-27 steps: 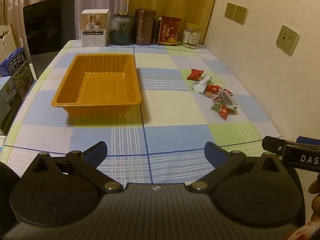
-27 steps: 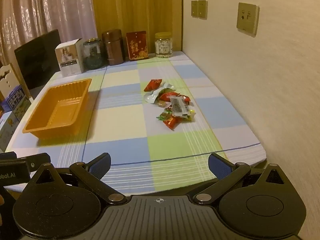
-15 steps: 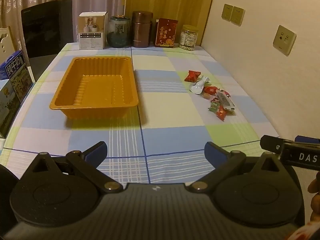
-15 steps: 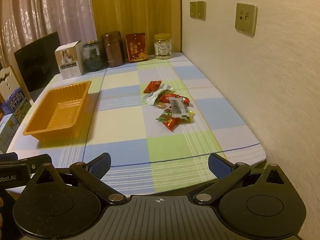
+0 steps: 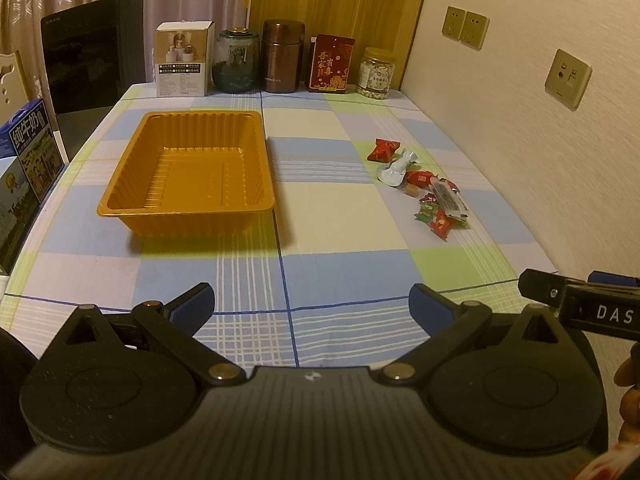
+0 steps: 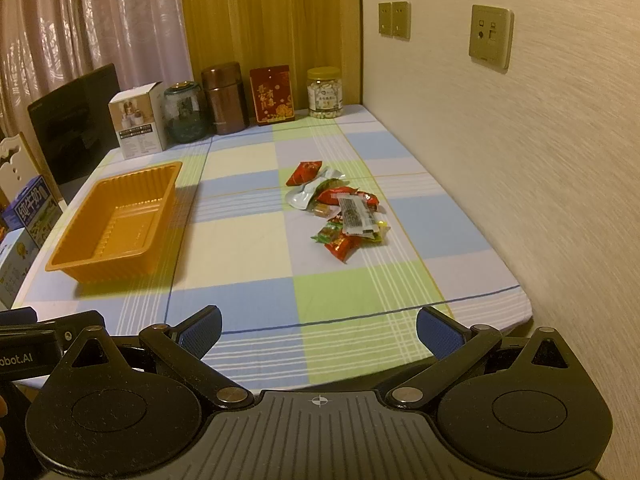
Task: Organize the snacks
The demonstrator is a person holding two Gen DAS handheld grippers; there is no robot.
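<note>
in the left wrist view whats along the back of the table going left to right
white box → dark green glass jar → brown canister → red packet with gold lettering → clear jar with a yellow lid

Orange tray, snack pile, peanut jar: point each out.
Orange tray [image 5: 188, 212]: left wrist view, near rim.
Snack pile [image 6: 354, 216]: right wrist view, black-and-white wrapper on top.
Peanut jar [image 6: 325, 96]: right wrist view, label on its front.

Both handheld grippers have drawn slightly back from the checked table [image 5: 320, 240] over the past second; the orange tray [image 5: 188, 168] and the snack pile [image 6: 340, 208] now sit a little farther off in each wrist view, with more wall and curtain showing.
</note>
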